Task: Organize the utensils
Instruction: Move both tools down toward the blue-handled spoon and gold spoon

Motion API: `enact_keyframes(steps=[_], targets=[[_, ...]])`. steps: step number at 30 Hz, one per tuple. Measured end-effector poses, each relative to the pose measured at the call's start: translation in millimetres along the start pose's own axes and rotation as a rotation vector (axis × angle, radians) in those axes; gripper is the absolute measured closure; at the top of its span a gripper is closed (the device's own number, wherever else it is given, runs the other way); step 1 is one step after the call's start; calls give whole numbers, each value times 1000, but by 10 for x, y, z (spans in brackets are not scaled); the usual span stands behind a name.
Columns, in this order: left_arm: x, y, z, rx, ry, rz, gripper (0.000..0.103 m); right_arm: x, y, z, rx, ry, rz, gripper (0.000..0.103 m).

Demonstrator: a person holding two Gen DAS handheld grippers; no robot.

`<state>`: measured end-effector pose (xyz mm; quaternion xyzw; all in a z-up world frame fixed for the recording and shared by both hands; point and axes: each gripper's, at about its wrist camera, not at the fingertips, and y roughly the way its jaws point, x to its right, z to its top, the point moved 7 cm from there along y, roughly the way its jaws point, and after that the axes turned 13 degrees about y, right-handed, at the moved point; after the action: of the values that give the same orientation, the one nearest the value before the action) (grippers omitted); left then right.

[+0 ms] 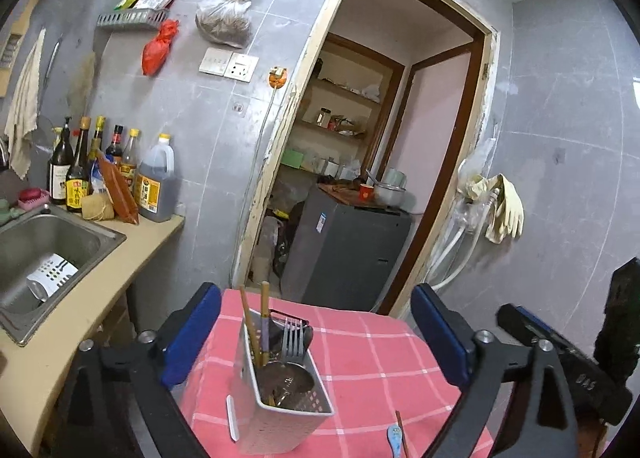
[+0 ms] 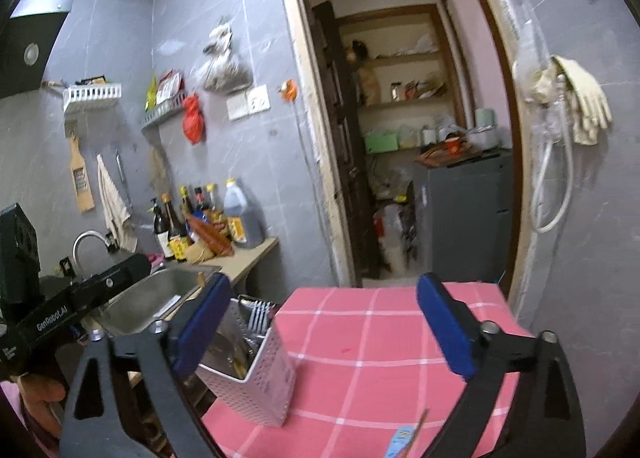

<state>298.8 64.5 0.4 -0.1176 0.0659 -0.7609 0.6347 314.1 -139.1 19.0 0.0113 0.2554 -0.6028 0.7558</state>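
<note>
Though caddy (image 1: 276,390) tilted, chopsticks (image 1: 256,322) upright

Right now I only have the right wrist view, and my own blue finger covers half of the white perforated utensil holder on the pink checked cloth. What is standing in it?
Observer: Two wooden chopsticks stick up from the back of the utensil holder, next to a grey fork with its tines up.
Operator: Anything loose on its hidden side?
Observer: Yes, a flat white stick lies on the pink checked cloth, right beside the wall that faces the steel sink.
Operator: Is the left gripper holding anything?
Observer: No. The left gripper is wide open, with its pads clear of the holder.
</note>
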Motion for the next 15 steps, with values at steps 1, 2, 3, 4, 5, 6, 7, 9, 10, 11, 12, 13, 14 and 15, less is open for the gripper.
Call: enact_keyframes(steps=[1, 2, 3, 4, 5, 6, 7, 9, 10, 11, 12, 13, 14, 15], targets=[[38, -19, -6, 3, 10, 3, 3, 32, -52, 19, 10, 0, -7, 4], [79, -37, -13, 6, 22, 7, 1, 74, -101, 32, 20, 1, -16, 1], [121, -52, -25, 5, 34, 13, 0, 93, -126, 40, 25, 1, -22, 1], [157, -59, -32, 2, 43, 15, 0, 128, -165, 43, 28, 1, -29, 1], [207, -69, -54, -5, 52, 13, 0, 173, -197, 36, 28, 2, -37, 1], [248, -78, -79, -12, 60, 8, 0, 207, -222, 29, 28, 3, -44, 1], [292, -87, -101, -19, 67, 4, 0, 252, -253, 19, 27, 3, -52, 1], [391, -108, -163, -33, 84, -3, 0, 331, -300, -8, 21, 3, -66, 1], [429, -117, -188, -38, 90, -6, 0, 376, -318, -24, 16, 3, -74, 1], [476, -127, -224, -47, 97, -10, 0, 419, -338, -43, 10, 4, -82, 1], [517, -128, -256, -55, 102, -14, 0, 470, -355, -62, 3, 7, -86, 1], [547, -129, -283, -61, 104, -17, 0, 516, -374, -80, -2, 9, -91, 1], [586, -128, -319, -71, 105, -19, 0, 565, -393, -99, -7, 10, -96, 1], [621, -125, -349, -77, 105, -23, 0, 624, -404, -122, -17, 9, -101, 1]])
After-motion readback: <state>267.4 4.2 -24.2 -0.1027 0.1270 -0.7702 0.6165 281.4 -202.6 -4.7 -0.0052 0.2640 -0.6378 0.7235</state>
